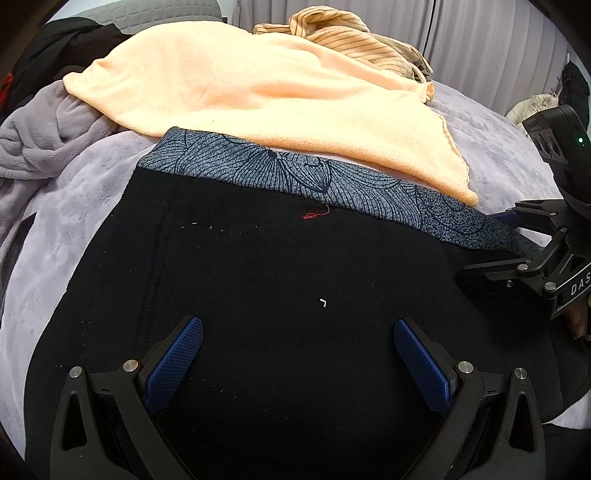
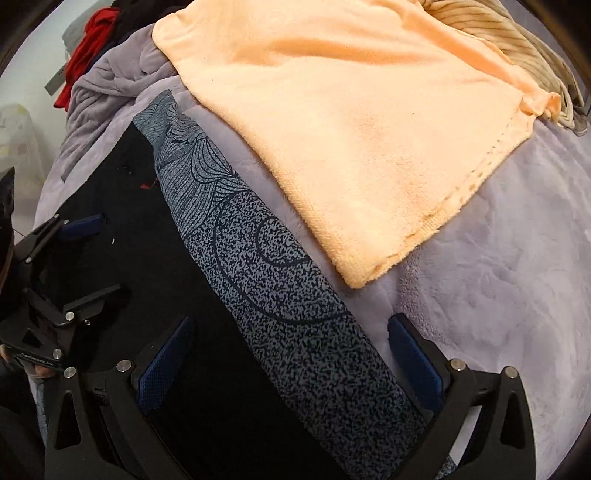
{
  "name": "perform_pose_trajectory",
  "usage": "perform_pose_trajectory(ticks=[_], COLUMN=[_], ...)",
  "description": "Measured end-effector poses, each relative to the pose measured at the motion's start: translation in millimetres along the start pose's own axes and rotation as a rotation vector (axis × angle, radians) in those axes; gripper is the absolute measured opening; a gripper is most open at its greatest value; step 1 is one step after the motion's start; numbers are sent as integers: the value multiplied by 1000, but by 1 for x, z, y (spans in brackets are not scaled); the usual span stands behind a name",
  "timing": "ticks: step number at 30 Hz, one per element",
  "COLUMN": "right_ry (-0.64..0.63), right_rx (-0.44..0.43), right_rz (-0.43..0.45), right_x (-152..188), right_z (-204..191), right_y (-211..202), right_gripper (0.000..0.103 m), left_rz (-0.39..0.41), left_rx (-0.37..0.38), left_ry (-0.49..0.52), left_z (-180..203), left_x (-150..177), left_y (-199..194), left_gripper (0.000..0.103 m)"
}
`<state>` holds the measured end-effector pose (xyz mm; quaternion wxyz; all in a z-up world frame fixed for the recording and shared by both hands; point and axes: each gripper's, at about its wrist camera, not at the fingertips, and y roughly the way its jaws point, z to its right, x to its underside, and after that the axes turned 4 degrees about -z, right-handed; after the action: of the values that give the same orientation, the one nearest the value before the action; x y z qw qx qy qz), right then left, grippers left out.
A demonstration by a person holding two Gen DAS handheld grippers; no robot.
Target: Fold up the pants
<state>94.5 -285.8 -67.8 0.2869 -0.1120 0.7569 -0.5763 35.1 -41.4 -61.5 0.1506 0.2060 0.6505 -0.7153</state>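
Observation:
Black pants [image 1: 258, 280] with a grey patterned waistband [image 1: 332, 181] lie flat on a lavender bed cover [image 1: 85, 206]. My left gripper [image 1: 299, 339] hangs open just over the black cloth, its blue pads [image 1: 177, 362] wide apart with nothing between them. It also shows at the left of the right wrist view, as the left gripper [image 2: 98, 260]. My right gripper [image 2: 291, 347] is open over the waistband [image 2: 295, 314]. One pad is over the black cloth and the other pad [image 2: 413, 362] is over the bed cover, neither pressing. The right gripper [image 1: 495, 240] sits at the waistband's right end.
A peach towel [image 1: 266, 107] lies just beyond the waistband, and a striped beige garment [image 1: 343, 33] lies behind it. A crumpled grey blanket [image 1: 48, 125] and dark clothes [image 1: 55, 44] are at the left, with red cloth [image 2: 88, 44] nearby. Bare bed cover [image 2: 498, 280] spreads to the right.

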Motion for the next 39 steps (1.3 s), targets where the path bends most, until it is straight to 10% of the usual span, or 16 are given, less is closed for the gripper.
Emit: perform_pose_trajectory(ticks=[4,11,16,22,24,26,36,38,39], right_ry=[-102,-158,-290,-342,-316,-303,-350,-320,-311], right_rx=[-17,103,288,402,416,417,488,472,462], right_rz=[20,30,140,181,180,193,229,222,224], right_x=[7,3,24,41,42,46,59,53,49], right_z=[-19,-42,-105,-146,-146,-147,-175,-168,-163], right_y=[-21,-22,-51,-50,-49,-55,-71,-69,-68], right_gripper=[35,13,11,11,11,11,9,24,52], left_rz=[-6,-98,-155,-259,-259,-246,-110,-104,-106], left_rx=[12,187,262,111,26,71,99,93,95], left_ry=[-6,-147,-338,-441,-414,-402,-354,-350,-354], left_z=[-3,-26,-40,-33,-27,-27,-26,-28,-29], left_x=[0,-39,-78,-97,-94,-90,-73,-70,-69], left_y=[-2,-22,-20,14,13,4,-44,-46,-45], left_gripper=[103,103,103,100,41,28,20,20,20])
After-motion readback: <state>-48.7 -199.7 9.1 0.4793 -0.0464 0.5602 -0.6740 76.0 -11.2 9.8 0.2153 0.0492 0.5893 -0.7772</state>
